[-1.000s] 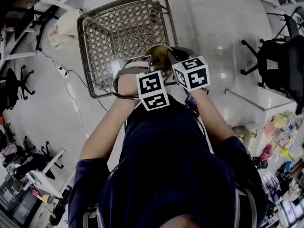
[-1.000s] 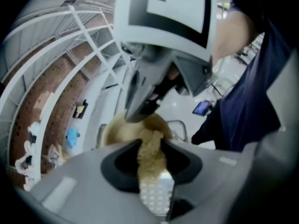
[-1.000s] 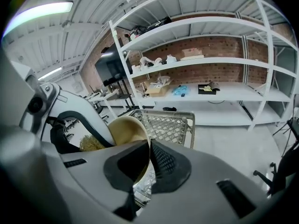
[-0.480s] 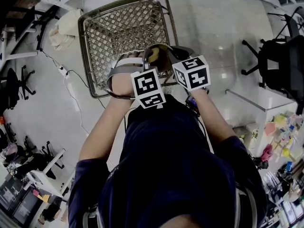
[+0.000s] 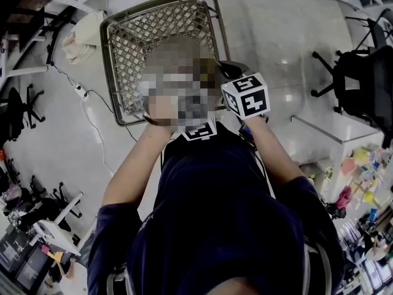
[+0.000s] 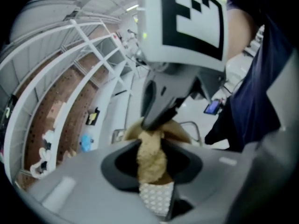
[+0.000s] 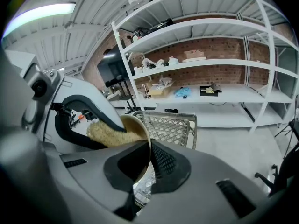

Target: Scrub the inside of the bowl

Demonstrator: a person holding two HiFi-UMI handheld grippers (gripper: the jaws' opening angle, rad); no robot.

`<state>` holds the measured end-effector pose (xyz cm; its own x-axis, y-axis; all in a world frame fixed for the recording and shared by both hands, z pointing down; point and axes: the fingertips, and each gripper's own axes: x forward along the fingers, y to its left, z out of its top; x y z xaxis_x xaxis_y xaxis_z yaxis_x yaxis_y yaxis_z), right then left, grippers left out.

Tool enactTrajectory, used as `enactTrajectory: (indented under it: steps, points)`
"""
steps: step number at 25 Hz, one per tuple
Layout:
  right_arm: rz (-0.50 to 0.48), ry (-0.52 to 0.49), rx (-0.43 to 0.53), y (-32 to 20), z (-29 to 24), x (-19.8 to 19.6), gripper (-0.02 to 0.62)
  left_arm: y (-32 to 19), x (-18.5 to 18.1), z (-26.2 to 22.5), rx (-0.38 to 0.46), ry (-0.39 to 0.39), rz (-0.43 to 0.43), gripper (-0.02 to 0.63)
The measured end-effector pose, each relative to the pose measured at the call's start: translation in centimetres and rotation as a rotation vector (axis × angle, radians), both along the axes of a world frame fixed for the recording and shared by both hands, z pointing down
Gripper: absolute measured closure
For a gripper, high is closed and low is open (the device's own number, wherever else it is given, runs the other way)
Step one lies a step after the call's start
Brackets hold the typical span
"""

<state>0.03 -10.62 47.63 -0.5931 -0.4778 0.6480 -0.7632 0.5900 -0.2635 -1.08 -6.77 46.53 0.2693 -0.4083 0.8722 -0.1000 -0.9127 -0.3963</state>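
**Scrubbing over the basket.** You hold the tan, thin-walled round bowl [image 7: 136, 128] in the air, over the near side of the grey wire-mesh basket [image 5: 132, 42] that stands on the floor ahead of you.

Your right gripper [image 7: 148, 155] has its jaws closed on the bowl's rim, one jaw inside the wall and one outside. Your left gripper [image 6: 150, 171] has its jaws clamped on a tan, fluffy scrubbing pad [image 6: 150, 153]. The pad is pushed into the bowl's hollow, against the inner wall.

The bowl is tipped on edge above the basket, with its mouth facing sideways toward the left gripper rather than up. Being round, it has no long axis. The line from mouth to base runs roughly from one gripper to the other.

The bowl looks stiff, light and smooth, so a pinch on the rim may let it swivel under hard strokes. The rim is still the sensible place to hold, since it leaves the inside free. The pad looks soft and should flatten to the curve.
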Motion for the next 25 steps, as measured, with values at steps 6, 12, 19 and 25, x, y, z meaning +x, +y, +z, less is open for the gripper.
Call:
enactTrajectory:
  steps: [6, 12, 19, 25]
  points:
    - [0.017, -0.001, 0.001, -0.5, -0.1, 0.7, 0.58, -0.6, -2.3, -0.2, 0.026, -0.114, -0.018, 0.488]
    - [0.013, 0.01, 0.002, -0.8, -0.1, 0.6, 0.58, 2.5, -0.8, 1.5, -0.091, -0.112, 0.058, 0.488]
    - [-0.007, -0.004, -0.007, -0.2, -0.1, 0.0, 0.581, -0.2, 0.0, 0.0, 0.013, -0.048, 0.03, 0.486]
    - [0.02, -0.01, -0.019, -0.6, 0.3, 0.7, 0.58, -0.6, -2.3, 0.5, -0.001, -0.14, -0.006, 0.486]
